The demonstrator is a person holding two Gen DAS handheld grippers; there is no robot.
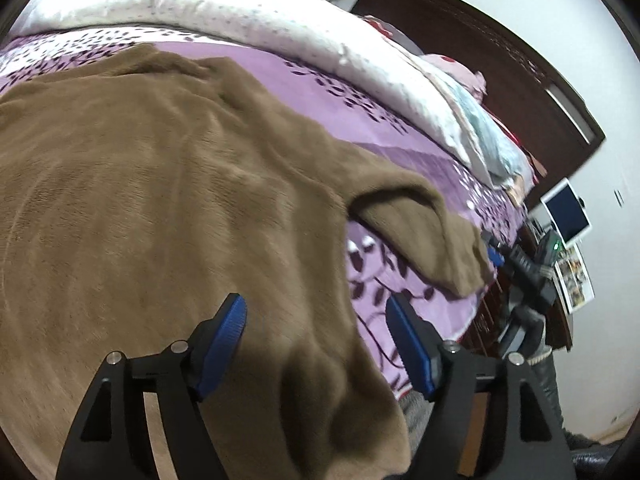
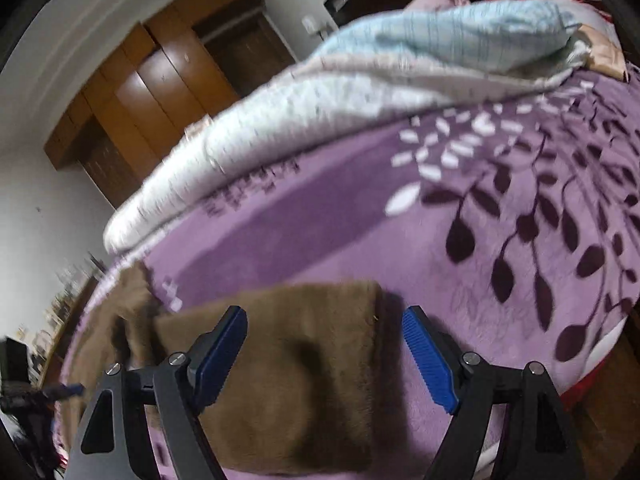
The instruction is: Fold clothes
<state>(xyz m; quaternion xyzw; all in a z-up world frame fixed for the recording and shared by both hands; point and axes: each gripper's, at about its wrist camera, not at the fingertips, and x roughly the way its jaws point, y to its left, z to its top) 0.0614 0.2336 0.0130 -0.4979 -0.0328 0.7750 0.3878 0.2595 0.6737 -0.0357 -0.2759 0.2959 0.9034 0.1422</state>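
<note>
A brown fleece garment (image 1: 152,208) lies spread on the purple floral bed cover (image 1: 320,92). Its sleeve (image 1: 424,232) stretches right toward the bed edge. My left gripper (image 1: 316,312) is open and empty, hovering over the garment's near right edge. In the left wrist view the right gripper (image 1: 496,256) is at the sleeve's end. In the right wrist view my right gripper (image 2: 324,320) is open, its fingers either side of the sleeve cuff (image 2: 288,364), which lies flat on the cover (image 2: 480,220).
A rolled white quilt (image 1: 248,20) and pillows (image 1: 480,120) lie along the far side of the bed. A dark headboard (image 1: 500,52) stands behind. A wooden wardrobe (image 2: 160,80) stands by the wall. A tablet (image 1: 566,212) and clutter sit beside the bed.
</note>
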